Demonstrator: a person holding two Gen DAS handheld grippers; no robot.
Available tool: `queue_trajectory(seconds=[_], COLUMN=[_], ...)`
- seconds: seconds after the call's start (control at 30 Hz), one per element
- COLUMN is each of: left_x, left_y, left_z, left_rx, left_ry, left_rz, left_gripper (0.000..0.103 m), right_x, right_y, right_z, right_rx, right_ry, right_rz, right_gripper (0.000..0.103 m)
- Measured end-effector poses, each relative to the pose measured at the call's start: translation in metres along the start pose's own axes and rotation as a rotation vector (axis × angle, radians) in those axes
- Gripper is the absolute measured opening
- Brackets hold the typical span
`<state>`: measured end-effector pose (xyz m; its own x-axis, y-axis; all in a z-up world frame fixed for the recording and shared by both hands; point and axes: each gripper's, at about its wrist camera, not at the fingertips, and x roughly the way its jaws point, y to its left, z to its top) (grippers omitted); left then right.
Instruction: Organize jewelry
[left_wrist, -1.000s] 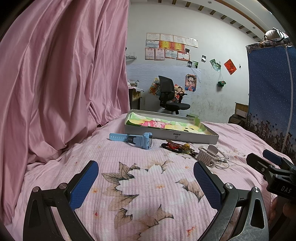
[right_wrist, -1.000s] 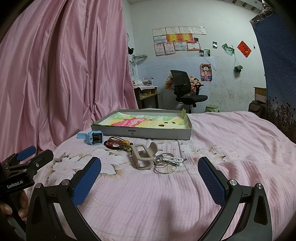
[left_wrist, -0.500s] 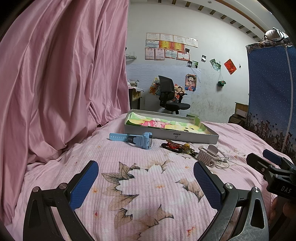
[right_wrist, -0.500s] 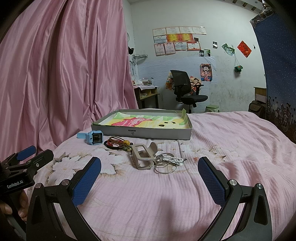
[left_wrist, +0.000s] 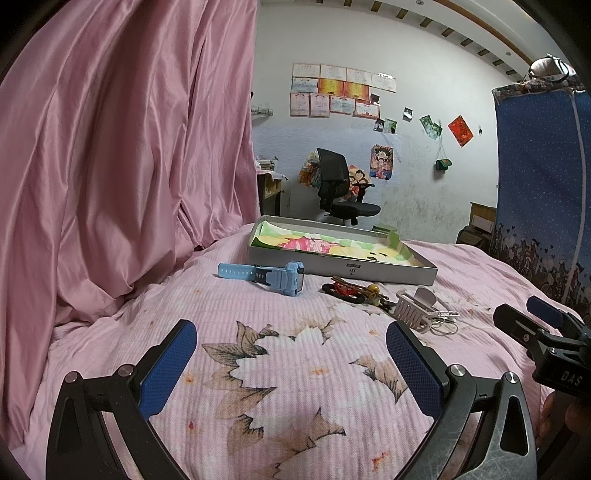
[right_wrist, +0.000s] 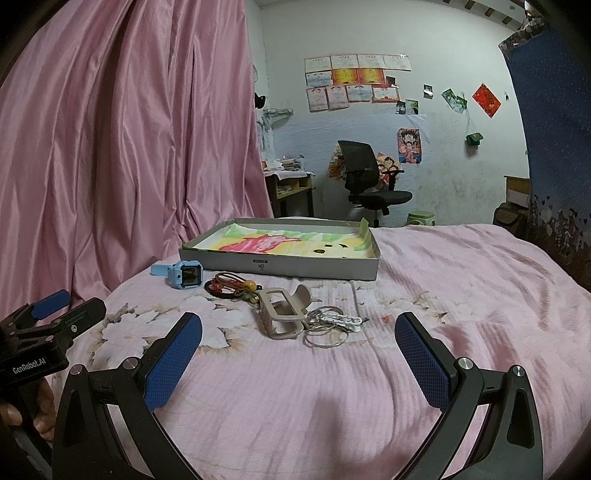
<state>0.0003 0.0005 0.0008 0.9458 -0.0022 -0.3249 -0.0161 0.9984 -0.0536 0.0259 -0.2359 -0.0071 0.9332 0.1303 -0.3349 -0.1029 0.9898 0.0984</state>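
Pink quilted bedspread (right_wrist: 461, 295) with a pale flower print carries everything, and the shallow grey box (right_wrist: 280, 264) serves as the landmark: it sits open-topped toward the far side of the bed, lined with a bright green, pink and yellow paper. Just in front of the box's near wall, toward its left end, lies the light blue watch (left_wrist: 275, 275), its strap stretched out leftward in the left wrist view and its square face turned toward the right wrist camera. Beside the watch, still before the box's near wall, a tangle of dark and red cord bracelets (right_wrist: 232, 286) with a yellow bead rests on the cover. Next along and a little nearer the cameras is a beige hair clip (right_wrist: 282, 314), and touching it a bunch of thin silver rings and white clasps (right_wrist: 332, 325).

Both claws hover low over the bedspread, well short of the box and the jewelry. The left claw (left_wrist: 291, 365) has its blue-padded fingers spread wide with nothing between them; the right claw (right_wrist: 297, 358) is likewise spread and empty. Behind the box hangs a pink curtain (right_wrist: 129, 147), and a black office chair (right_wrist: 365, 181) stands by the far wall.
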Motion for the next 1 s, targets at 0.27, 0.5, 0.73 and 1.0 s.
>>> queue_trajectory(seconds=[0.27,0.5,0.73,1.0], left_x=[0.015,0.042,0.086,0.143], left_y=[-0.015,-0.012,0.004,0.018], left_z=[0.009,0.027,0.048,0.064], left_rx=[0.022,0.045,0.036,-0.003], left_ry=[0.049,0.119,0.177,0.301], left_rz=[-0.026,-0.027,-0.039,-0.108], left_gripper=[0.103,0.103,0.102,0.084], right_x=[0.005,0.032,0.079,0.131], right_y=[-0.009,-0.014,-0.003,0.006], right_z=[0.023,0.043,0.046,0.029], right_rx=[-0.026,-0.065,-0.057,-0.037], right_ry=[0.017,0.066,0.163,0.317], right_rz=[0.015,0.075,0.157,0.19], right_gripper=[0.102,0.102,0.09,0.07])
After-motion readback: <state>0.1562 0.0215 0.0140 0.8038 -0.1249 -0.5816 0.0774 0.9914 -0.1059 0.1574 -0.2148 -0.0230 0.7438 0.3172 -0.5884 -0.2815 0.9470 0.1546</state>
